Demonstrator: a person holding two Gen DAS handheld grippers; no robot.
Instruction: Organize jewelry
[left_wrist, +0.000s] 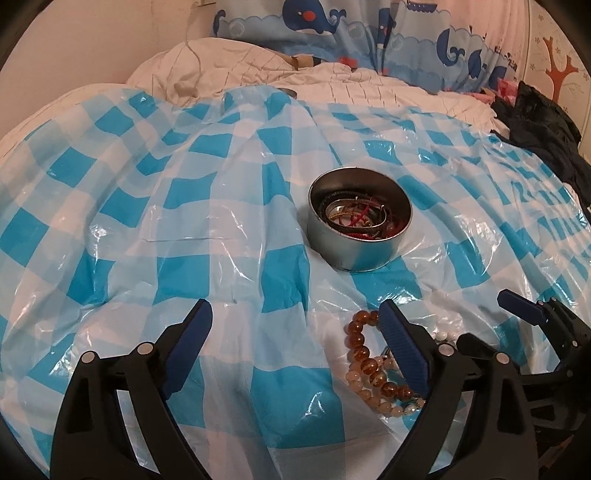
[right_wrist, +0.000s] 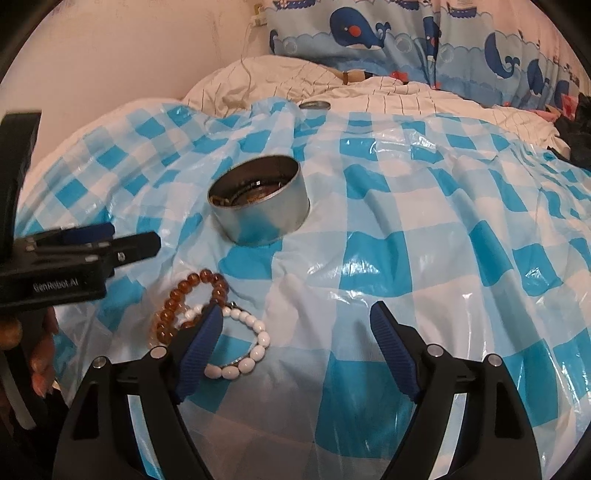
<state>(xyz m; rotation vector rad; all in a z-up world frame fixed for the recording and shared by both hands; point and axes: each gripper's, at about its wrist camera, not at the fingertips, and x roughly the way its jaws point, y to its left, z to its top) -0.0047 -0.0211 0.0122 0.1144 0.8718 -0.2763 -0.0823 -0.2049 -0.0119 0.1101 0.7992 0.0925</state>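
Note:
A round metal tin (left_wrist: 360, 218) holding several bracelets sits on the blue-and-white checked plastic sheet (left_wrist: 184, 221); it also shows in the right wrist view (right_wrist: 260, 201). An amber bead bracelet (left_wrist: 364, 354) and a paler bead bracelet (left_wrist: 373, 397) lie beside my left gripper's right finger. In the right wrist view the amber bracelet (right_wrist: 184, 299) and a white bead bracelet (right_wrist: 251, 354) lie by my right gripper's left finger. My left gripper (left_wrist: 295, 314) is open and empty. My right gripper (right_wrist: 295, 321) is open and empty.
The sheet covers a rumpled bed with a white striped duvet (left_wrist: 229, 70) and whale-print pillows (right_wrist: 369, 33) at the back. Dark clothing (left_wrist: 546, 129) lies at the right edge. A small tin lid (right_wrist: 314, 105) rests at the sheet's far edge.

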